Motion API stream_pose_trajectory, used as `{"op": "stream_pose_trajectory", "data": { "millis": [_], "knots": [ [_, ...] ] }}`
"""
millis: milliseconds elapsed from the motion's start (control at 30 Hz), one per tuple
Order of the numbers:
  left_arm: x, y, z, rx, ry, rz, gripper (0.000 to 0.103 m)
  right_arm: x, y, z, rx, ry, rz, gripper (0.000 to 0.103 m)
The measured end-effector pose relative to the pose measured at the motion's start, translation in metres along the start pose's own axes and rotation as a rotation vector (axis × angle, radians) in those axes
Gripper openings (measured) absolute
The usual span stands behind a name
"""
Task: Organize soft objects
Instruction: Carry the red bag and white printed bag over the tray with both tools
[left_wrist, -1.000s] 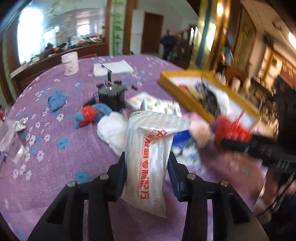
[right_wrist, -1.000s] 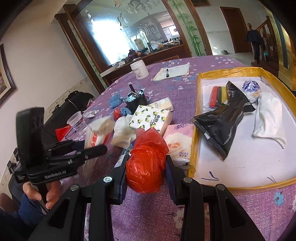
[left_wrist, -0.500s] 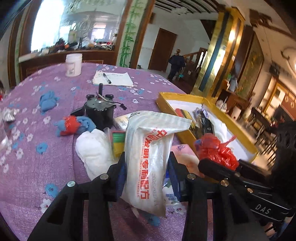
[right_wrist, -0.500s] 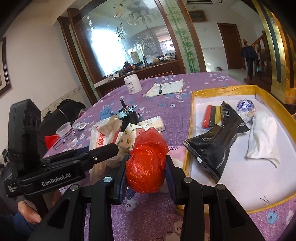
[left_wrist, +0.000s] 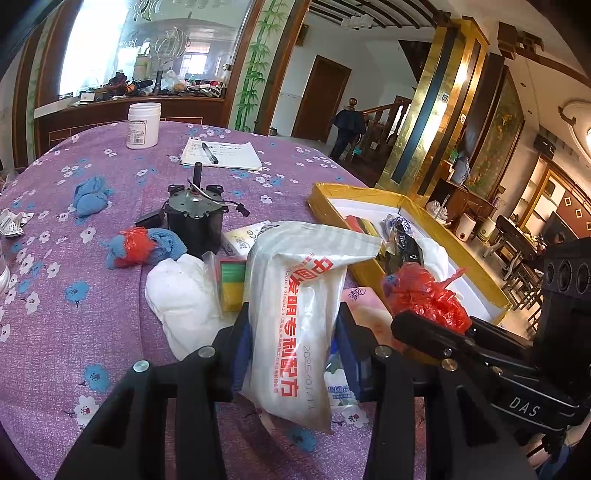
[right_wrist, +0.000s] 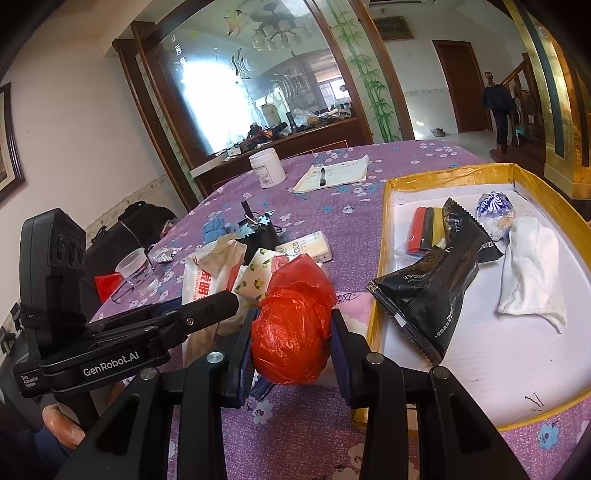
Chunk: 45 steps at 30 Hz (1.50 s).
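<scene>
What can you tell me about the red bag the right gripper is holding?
The red bag is thin, crinkly, shiny plastic, bunched into a rounded lump with loose folds on top; what is inside cannot be seen. The right gripper is shut on it, pads pressing both sides. It is held above the purple tablecloth, just left of the yellow tray, not inside it. In the left wrist view, the bag shows a twisted tail pointing toward the tray.

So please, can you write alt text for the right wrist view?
The right gripper clamps a red plastic bag above a purple flowered tablecloth. A yellow-rimmed tray to its right holds a black packet and white cloth.
</scene>
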<state>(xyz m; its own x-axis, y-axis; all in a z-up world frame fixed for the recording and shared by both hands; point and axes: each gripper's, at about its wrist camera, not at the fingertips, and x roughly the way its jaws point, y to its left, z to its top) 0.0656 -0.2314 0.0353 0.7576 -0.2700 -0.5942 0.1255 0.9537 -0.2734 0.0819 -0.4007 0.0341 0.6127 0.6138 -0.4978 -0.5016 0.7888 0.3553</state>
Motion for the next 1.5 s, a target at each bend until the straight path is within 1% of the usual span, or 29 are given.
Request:
{"op": "stream_pose_trajectory", "data": {
  "millis": [200, 533, 967, 1233, 1400, 1500],
  "knots": [
    [-0.002, -0.001, -0.001, 0.012, -0.012, 0.011, 0.041, 0.000, 0.000, 0.000, 0.000, 0.002, 0.006, 0.039],
    [-0.001, -0.004, -0.001, 0.030, 0.001, 0.000, 0.041, 0.003, 0.000, 0.001, -0.001, 0.014, 0.000, 0.039],
    [-0.005, -0.003, -0.001, 0.023, -0.017, 0.014, 0.042, 0.005, -0.001, 0.001, 0.003, 0.023, -0.012, 0.039],
    [-0.006, -0.003, -0.001, 0.023, -0.017, 0.013, 0.042, 0.002, -0.004, 0.000, 0.015, 0.001, -0.004, 0.039],
    [-0.010, -0.006, 0.001, 0.020, -0.011, 0.024, 0.042, -0.008, -0.008, -0.001, 0.037, -0.025, 0.002, 0.039],
    [-0.013, -0.015, 0.005, 0.018, 0.002, 0.004, 0.042, -0.020, -0.019, 0.002, 0.069, -0.033, -0.002, 0.039]
  ]
}}
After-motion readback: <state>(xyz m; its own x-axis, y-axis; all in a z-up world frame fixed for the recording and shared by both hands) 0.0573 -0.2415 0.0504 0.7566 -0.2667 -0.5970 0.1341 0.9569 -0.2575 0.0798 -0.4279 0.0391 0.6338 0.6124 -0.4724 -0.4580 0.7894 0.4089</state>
